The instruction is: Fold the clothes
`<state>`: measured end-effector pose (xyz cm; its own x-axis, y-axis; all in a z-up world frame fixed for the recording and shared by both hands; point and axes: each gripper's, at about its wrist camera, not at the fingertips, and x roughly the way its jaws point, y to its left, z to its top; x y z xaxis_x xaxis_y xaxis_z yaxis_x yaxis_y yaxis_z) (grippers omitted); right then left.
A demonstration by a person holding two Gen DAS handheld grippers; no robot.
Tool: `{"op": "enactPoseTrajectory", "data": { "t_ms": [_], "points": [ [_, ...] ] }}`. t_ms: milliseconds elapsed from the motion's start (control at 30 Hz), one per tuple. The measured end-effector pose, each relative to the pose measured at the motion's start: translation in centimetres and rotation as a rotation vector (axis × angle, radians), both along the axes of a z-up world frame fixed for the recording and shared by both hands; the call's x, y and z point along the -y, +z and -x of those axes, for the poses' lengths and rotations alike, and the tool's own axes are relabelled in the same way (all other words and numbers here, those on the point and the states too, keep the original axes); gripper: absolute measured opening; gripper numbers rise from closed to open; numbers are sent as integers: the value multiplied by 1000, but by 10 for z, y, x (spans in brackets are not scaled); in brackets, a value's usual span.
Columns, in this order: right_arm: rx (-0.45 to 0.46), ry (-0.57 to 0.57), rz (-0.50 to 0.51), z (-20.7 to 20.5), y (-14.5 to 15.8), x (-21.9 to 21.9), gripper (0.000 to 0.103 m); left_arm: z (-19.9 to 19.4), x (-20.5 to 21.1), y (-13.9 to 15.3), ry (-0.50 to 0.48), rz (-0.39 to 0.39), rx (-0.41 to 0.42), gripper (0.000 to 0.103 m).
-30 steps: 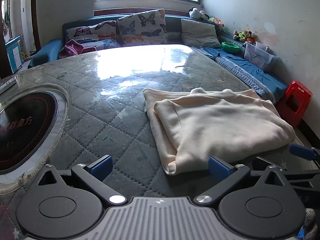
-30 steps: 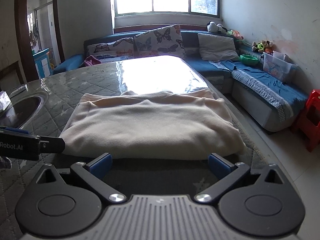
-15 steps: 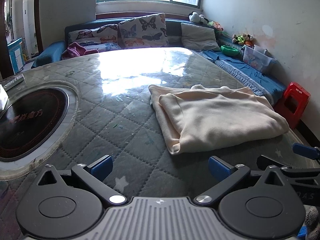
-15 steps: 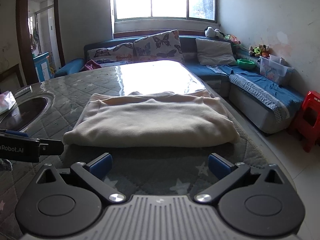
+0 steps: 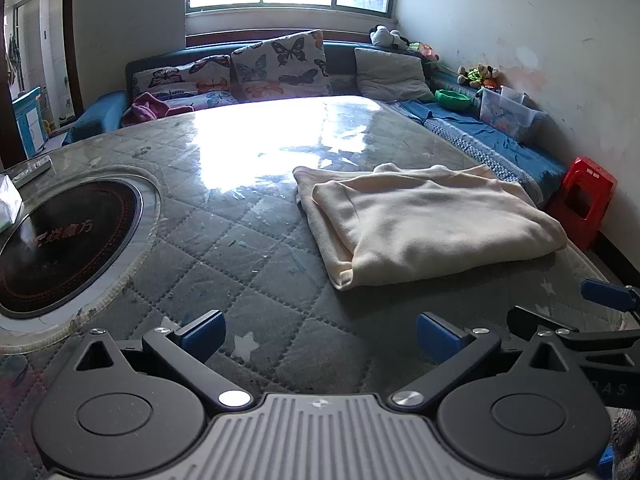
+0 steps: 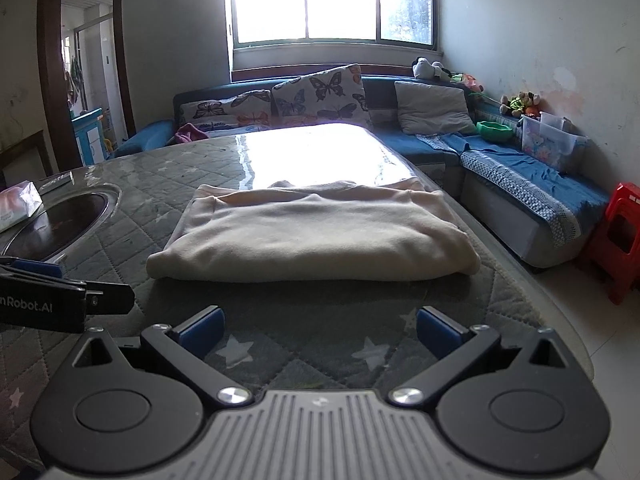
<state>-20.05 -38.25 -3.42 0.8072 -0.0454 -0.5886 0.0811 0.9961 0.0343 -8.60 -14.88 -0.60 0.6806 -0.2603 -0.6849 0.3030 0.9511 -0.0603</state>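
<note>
A cream garment (image 5: 428, 224) lies folded into a thick rectangle on the quilted grey table cover (image 5: 240, 264), to the right of centre in the left wrist view. In the right wrist view the same garment (image 6: 316, 236) sits straight ahead. My left gripper (image 5: 320, 334) stands open with nothing between its blue pads, short of the garment's near left corner. My right gripper (image 6: 318, 330) is open too, held back from the garment's front fold. The right gripper shows at the far right of the left wrist view, and the left gripper's finger at the left edge of the right wrist view.
A round black hob (image 5: 56, 236) is set into the table at the left, with a tissue pack (image 6: 20, 204) beside it. A blue sofa with butterfly cushions (image 5: 276, 64) runs behind and to the right. A red stool (image 5: 584, 200) stands on the floor at the right.
Both grippers have drawn back and up from the folded garment, which now looks smaller and farther away. Both stay open; the garment has not moved.
</note>
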Motion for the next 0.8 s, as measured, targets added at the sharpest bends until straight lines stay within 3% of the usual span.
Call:
{"op": "enactPoseTrajectory", "data": {
  "t_ms": [800],
  "points": [
    [-40,-8,-27,-13,-11,15,103,-9,18,-5,-54,-40,-19,103]
  ]
}}
